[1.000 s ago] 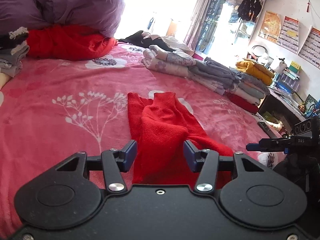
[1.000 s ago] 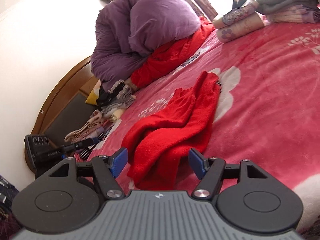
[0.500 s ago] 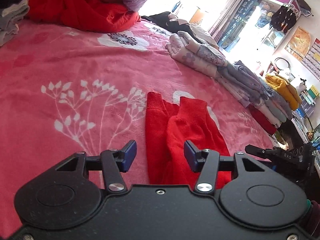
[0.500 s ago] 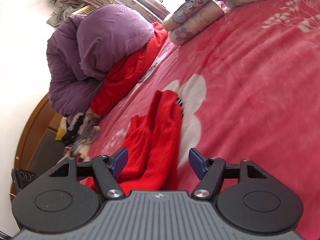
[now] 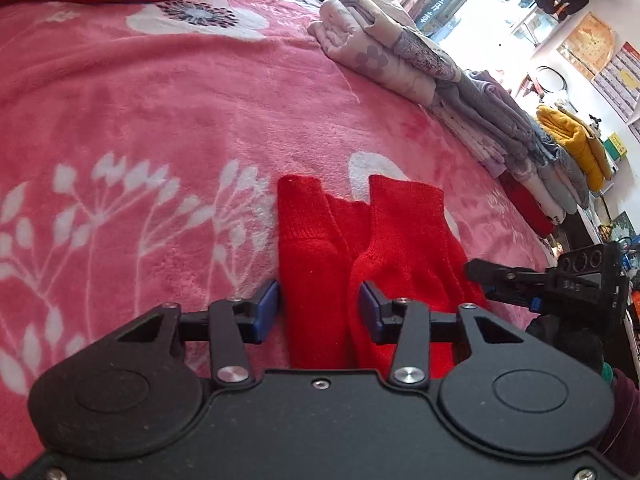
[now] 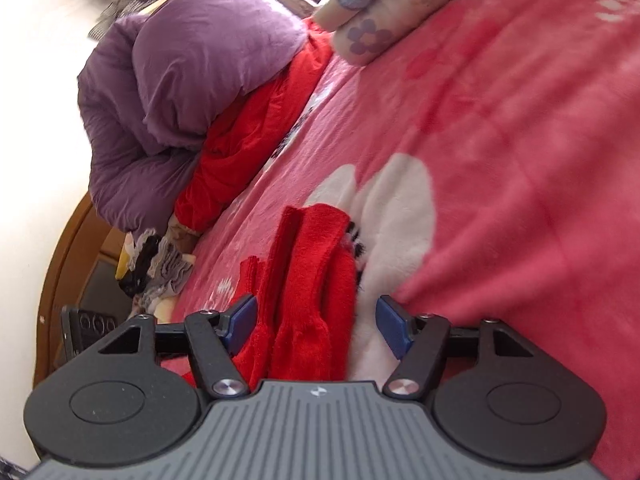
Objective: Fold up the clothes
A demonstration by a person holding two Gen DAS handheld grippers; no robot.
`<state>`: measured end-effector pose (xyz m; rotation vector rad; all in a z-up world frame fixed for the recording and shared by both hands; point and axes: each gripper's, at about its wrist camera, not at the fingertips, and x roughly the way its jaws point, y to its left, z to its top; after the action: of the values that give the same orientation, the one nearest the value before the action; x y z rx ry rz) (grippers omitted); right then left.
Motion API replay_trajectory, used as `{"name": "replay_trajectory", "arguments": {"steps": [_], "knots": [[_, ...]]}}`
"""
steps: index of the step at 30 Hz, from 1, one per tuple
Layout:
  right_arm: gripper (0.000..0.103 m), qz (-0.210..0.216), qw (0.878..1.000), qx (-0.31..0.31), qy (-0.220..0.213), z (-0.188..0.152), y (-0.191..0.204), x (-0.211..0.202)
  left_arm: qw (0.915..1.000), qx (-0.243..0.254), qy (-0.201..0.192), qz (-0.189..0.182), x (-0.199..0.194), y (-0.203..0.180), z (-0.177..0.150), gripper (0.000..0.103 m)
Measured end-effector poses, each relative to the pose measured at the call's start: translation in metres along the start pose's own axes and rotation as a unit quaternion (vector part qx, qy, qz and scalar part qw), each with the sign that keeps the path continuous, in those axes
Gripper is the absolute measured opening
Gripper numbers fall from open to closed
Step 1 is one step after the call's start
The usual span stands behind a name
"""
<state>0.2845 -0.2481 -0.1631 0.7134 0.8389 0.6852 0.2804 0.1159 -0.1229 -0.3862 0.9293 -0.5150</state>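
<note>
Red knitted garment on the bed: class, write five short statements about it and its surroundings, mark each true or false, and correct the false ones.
1. The red knitted garment lies on a pink floral blanket. True.
2. The garment hangs on a hanger. False: it lies on the bed.
3. A row of folded clothes sits along the far edge of the bed. True.
4. The purple duvet is spread flat over the bed. False: it is bunched in a heap.
5. Red fabric lies between the fingers of the left gripper. True.

Claw bodies hide the red garment's (image 5: 360,240) near end
</note>
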Motion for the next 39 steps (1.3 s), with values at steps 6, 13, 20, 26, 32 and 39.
{"name": "replay_trajectory", "arguments": {"steps": [6, 13, 20, 26, 32, 39], "knots": [[0.021, 0.025, 0.999, -0.035, 0.033, 0.013, 0.009, 0.021, 0.9990, 0.044, -0.003, -0.004, 0.012, -0.005, 0.012, 0.012], [0.020, 0.025, 0.994, -0.106, 0.006, 0.045, 0.027, 0.030, 0.9930, 0.086, -0.081, 0.004, 0.012, -0.013, 0.041, 0.010], [0.020, -0.015, 0.980, -0.184, -0.073, 0.086, 0.041, 0.038, 0.9779, 0.115, -0.173, 0.023, 0.014, -0.015, 0.074, 0.010], [0.031, -0.083, 0.967, -0.229, -0.078, 0.107, 0.043, 0.056, 0.9832, 0.082, -0.136, 0.090, 0.048, 0.004, 0.086, 0.017], [0.062, -0.110, 0.974, -0.185, -0.076, 0.108, 0.028, 0.046, 0.9835, 0.045, -0.138, 0.108, 0.030, 0.008, 0.085, 0.033], [0.062, -0.076, 0.985, -0.136, -0.071, 0.092, 0.029, 0.035, 0.9863, 0.045, -0.140, 0.074, 0.004, -0.018, 0.081, 0.045]]}}
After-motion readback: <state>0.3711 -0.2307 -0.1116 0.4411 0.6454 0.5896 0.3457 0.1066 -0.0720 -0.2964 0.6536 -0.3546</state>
